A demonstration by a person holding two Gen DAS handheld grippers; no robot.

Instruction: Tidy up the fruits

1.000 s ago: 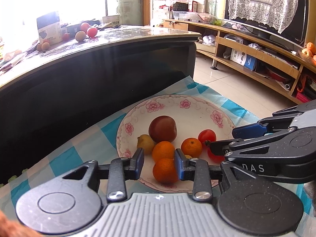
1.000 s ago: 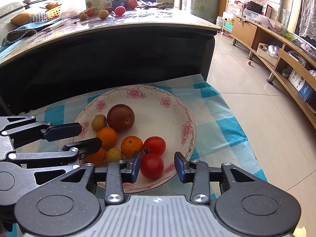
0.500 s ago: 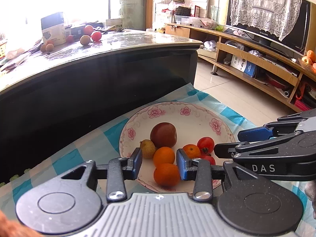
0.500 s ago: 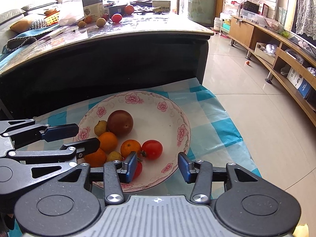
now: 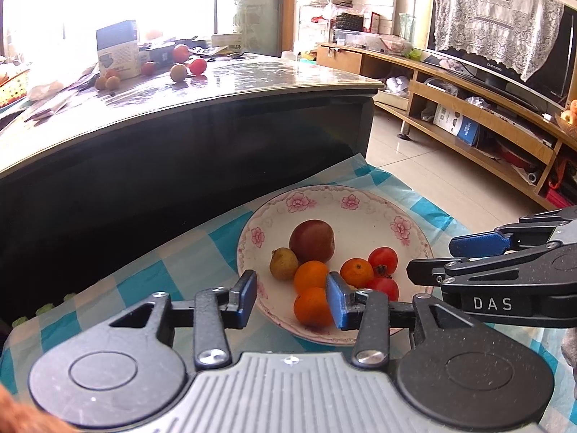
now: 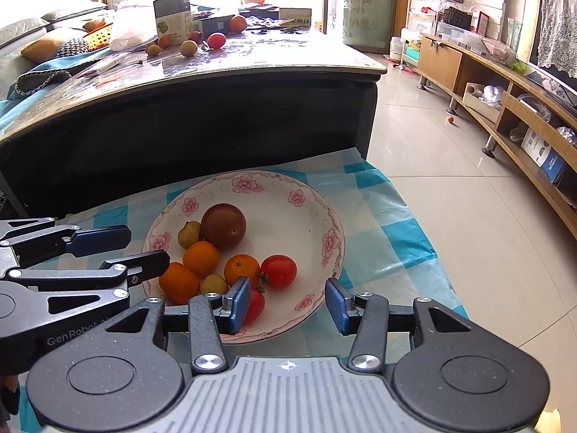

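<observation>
A white floral plate (image 5: 364, 205) (image 6: 288, 223) sits on a blue checked cloth. It holds a dark red apple (image 5: 312, 241) (image 6: 223, 225), a small pear (image 5: 283, 264), three oranges (image 5: 311, 277) and two tomatoes (image 6: 278, 271). My left gripper (image 5: 291, 300) is open and empty, above the plate's near rim. My right gripper (image 6: 286, 305) is open and empty over the plate's near right rim; one tomato (image 6: 254, 306) lies beside its left finger. Each gripper shows in the other's view (image 5: 479, 256) (image 6: 119, 249).
A dark table (image 6: 216, 72) stands right behind the cloth, carrying more fruit (image 6: 216, 40), a box (image 6: 173, 18) and clutter. A long wooden TV shelf (image 5: 468, 115) runs along the right wall. Tiled floor (image 6: 450, 198) lies to the right.
Both grippers have drawn back and up from the plate and opened wider. The orange and the tomato that lay between the fingers now lie on the plate.
</observation>
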